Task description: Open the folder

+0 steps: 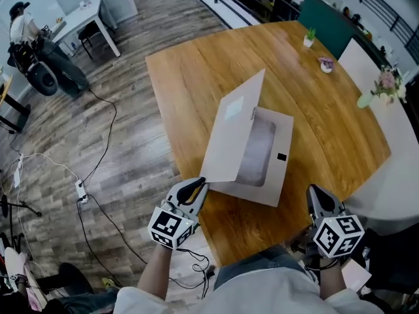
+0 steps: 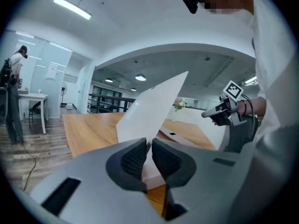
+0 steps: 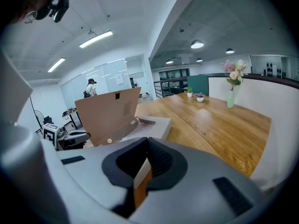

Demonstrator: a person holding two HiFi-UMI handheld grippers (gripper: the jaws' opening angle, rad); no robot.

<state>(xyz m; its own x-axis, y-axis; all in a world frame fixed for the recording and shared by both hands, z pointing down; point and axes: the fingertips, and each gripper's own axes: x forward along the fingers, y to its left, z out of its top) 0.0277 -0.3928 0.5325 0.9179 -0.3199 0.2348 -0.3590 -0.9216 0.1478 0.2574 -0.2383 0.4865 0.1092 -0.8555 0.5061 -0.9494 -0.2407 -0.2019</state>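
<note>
A flat white folder lies on the wooden table (image 1: 196, 77). Its base (image 1: 273, 174) rests flat, while its cover (image 1: 230, 139) stands tilted up, hinged along the far side. My left gripper (image 1: 200, 186) is at the cover's near corner, shut on the cover's edge. In the left gripper view the pale cover (image 2: 154, 106) runs down between the pads (image 2: 134, 158). My right gripper (image 1: 317, 196) hovers at the table's near edge, right of the folder and apart from it, its jaws together and holding nothing. The right gripper view shows the cover's brown inside (image 3: 110, 115) and the base (image 3: 152, 125).
On the table's far side stand a small potted plant (image 1: 308, 39), a small purple object (image 1: 326, 64) and a vase of flowers (image 1: 383, 87). A white counter (image 1: 399, 175) adjoins the table's right. Cables (image 1: 82, 191) lie on the floor at left; a person (image 1: 23, 25) stands far left.
</note>
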